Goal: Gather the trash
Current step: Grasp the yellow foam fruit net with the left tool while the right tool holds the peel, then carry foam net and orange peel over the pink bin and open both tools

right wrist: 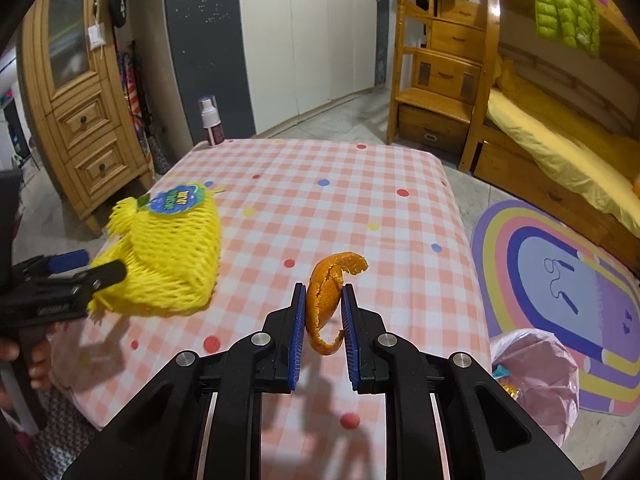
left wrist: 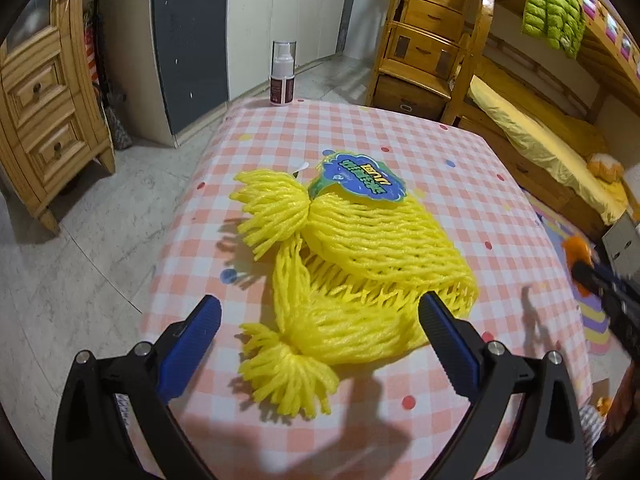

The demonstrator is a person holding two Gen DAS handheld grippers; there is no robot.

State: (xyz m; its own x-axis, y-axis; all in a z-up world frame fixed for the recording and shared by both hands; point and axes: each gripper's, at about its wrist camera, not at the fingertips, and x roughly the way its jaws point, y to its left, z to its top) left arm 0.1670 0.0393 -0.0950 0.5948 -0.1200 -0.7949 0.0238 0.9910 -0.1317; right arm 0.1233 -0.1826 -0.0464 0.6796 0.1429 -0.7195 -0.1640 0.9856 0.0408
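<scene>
Yellow foam fruit netting (left wrist: 372,240) with a blue-green label (left wrist: 360,180) lies on the pink checked tablecloth (left wrist: 500,216). My left gripper (left wrist: 320,302) hangs just over its near end, open wide, the blue pads either side of the bunched foam without touching it. In the right wrist view the netting (right wrist: 168,256) is at the left, with my left gripper (right wrist: 96,266) at it. My right gripper (right wrist: 324,288) is shut on a curled orange peel (right wrist: 326,292), held above the cloth. The peel (left wrist: 576,250) shows blurred at the left wrist view's right edge.
A white spray bottle (left wrist: 283,72) stands at the table's far edge. A pink plastic bag (right wrist: 536,372) sits on the floor right of the table, beside a rainbow rug (right wrist: 560,272). A wooden cabinet (right wrist: 80,120) is on the left, and a bunk bed (right wrist: 560,148) on the right.
</scene>
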